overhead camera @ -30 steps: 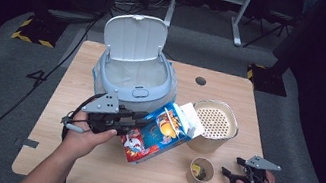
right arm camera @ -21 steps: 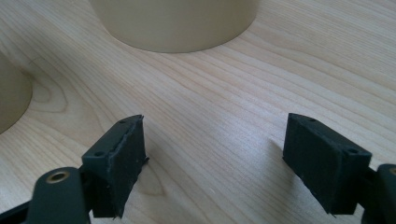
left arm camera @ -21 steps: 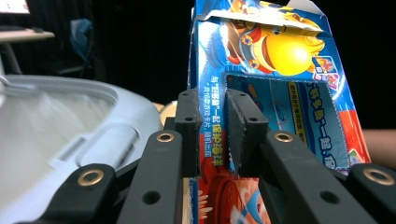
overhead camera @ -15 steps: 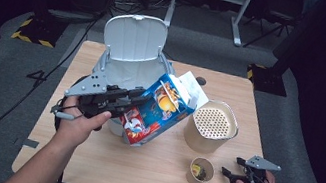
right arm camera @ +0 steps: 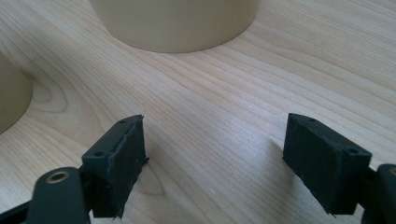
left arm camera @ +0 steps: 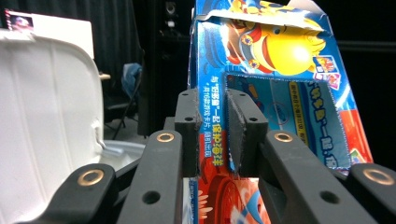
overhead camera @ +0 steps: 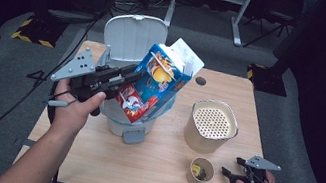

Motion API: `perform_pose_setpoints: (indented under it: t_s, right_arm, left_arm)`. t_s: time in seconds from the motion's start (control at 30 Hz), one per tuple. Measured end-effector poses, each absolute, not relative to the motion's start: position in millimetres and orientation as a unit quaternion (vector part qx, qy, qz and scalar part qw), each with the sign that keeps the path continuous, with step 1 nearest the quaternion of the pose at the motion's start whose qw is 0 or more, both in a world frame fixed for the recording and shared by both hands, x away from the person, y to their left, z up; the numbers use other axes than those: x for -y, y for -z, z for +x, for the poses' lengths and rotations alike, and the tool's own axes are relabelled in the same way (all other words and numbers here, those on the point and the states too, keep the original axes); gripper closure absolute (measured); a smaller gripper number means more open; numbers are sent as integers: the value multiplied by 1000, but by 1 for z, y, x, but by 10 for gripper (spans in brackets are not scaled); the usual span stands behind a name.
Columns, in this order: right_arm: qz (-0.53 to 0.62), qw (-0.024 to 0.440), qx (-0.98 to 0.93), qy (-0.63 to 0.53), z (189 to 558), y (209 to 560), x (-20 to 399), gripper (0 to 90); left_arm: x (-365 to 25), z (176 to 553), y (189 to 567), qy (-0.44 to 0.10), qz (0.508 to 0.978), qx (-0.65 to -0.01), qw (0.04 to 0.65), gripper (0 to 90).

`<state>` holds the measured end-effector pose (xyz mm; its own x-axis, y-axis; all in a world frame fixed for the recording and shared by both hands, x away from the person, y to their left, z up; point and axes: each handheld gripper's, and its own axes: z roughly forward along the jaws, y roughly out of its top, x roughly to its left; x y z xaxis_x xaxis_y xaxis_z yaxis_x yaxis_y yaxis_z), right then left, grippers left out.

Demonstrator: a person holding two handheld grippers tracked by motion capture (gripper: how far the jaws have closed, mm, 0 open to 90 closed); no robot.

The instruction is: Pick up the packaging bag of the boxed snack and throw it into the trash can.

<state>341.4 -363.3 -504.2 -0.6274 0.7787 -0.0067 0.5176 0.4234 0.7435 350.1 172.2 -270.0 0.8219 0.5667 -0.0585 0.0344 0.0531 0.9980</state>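
A blue and red cardboard box (overhead camera: 157, 85) with cartoon print and a torn-open top hangs tilted above the open pale-grey bin (overhead camera: 118, 119). My left gripper (overhead camera: 136, 74) is shut on the box's narrow side, coming in from the left. In the left gripper view the two pads of the left gripper (left arm camera: 212, 130) pinch the edge panel of the box (left arm camera: 280, 93), with the bin's raised white lid (left arm camera: 46, 116) to the left. My right gripper (overhead camera: 231, 167) rests open on the table at the front right; nothing lies between the jaws of the right gripper (right arm camera: 215, 154).
A beige canister (overhead camera: 211, 125) with a perforated top stands right of the bin, seen close as the canister (right arm camera: 173, 23). A small paper cup (overhead camera: 200, 171) with scraps inside sits just left of my right gripper. The wooden table (overhead camera: 145, 180) has a hole (overhead camera: 200, 81) near its back edge.
My left gripper has lifted the box off the table and carried it up and back over the bin, tilting it more upright. The right gripper has stayed put.
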Motion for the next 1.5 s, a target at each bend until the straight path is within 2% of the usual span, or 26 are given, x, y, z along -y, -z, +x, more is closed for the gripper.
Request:
perform_pose_setpoints:
  t_s: [0.37, 0.77, 1.2, 1.5]
  right_arm:
    - [392, 179, -825, -366, 341, 504, 363, 214]
    - [396, 181, -823, -364, 340, 504, 363, 215]
    - [396, 181, -823, -364, 340, 504, 363, 215]
    - [396, 181, -823, -364, 340, 504, 363, 215]
  left_arm:
    - [-182, 376, 247, -238, 643, -248, 684, 756]
    - [-191, 404, 243, -281, 621, -282, 675, 756]
    - [-185, 421, 259, -310, 633, -304, 641, 755]
    - [-180, 423, 266, -310, 652, -307, 620, 754]
